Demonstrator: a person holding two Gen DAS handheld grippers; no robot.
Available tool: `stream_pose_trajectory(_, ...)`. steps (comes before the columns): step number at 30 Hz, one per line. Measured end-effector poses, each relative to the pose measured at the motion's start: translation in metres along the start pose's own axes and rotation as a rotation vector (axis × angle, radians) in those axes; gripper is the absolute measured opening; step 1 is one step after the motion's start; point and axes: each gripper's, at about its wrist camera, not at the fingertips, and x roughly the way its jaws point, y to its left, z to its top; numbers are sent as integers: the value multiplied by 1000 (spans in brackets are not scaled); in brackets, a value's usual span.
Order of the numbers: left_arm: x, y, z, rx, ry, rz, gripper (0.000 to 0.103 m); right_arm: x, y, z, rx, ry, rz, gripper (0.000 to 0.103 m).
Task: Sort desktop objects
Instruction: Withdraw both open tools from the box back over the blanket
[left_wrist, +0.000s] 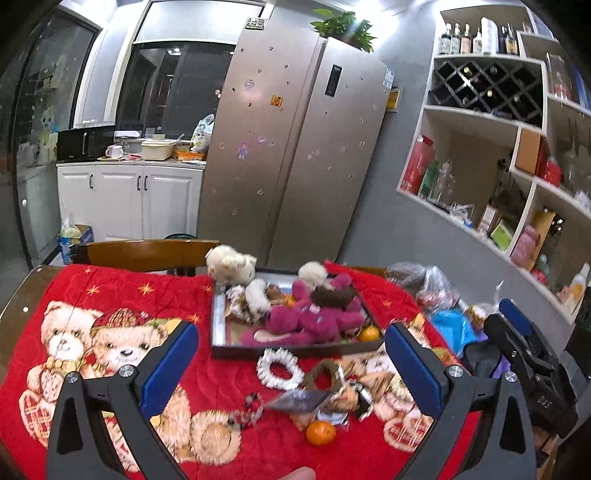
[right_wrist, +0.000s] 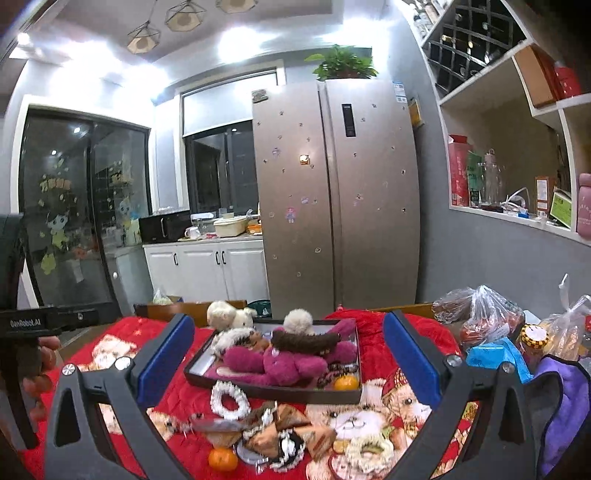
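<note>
Both claws hang wide open and empty over the table: left claw (left_wrist: 291, 363), right claw (right_wrist: 288, 356). The sorting tray (left_wrist: 218, 321) sits at 12 o'clock from both, already stuffed with a magenta plush (left_wrist: 314, 317), white plush bits and an orange.

Loose stuff is still on the red blanket (left_wrist: 110, 288), at 6 o'clock of the tray: white scrunchie (left_wrist: 277, 367), bead bracelet (left_wrist: 249, 408), a heap of wrappers and hair ties (left_wrist: 343, 387), a loose orange (left_wrist: 320, 432). A white plush (left_wrist: 231, 263) perches on the tray's far left corner, half out.

My guess is the next grab is the scrunchie or the orange. To do it well:
- drop the left claw straight over the scrunchie, one finger inside the ring, and pinch the band
- for the orange, centre it between the pads so it can't roll
- keep off the blanket folds
- release into the tray's bare left strip, since the rest is crowded
</note>
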Motion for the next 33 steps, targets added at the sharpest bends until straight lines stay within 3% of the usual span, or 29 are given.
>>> stream_pose_trajectory(4,12,-9,-27,27,51,17,103,9,1,-24,31,65,52,103)
stream_pose_trajectory(11,42,-28,-71,98,136,1,103,40,-15,-46,71,162,-3,103)
stream_pose_trajectory(17,70,-36,-100,114,201,10,103,77,-49,-67,115,274,-45,82)
stream_pose_trajectory(21,88,-43,-118,125,241,6,103,100,-60,-96,125,365,-9,70)
stream_pose_trajectory(30,128,-52,-146,186,328,47,103,140,-69,-134,136,515,28,66)
stream_pose_trajectory(33,136,-43,-149,155,360,74,103,149,-67,-144,112,547,11,66)
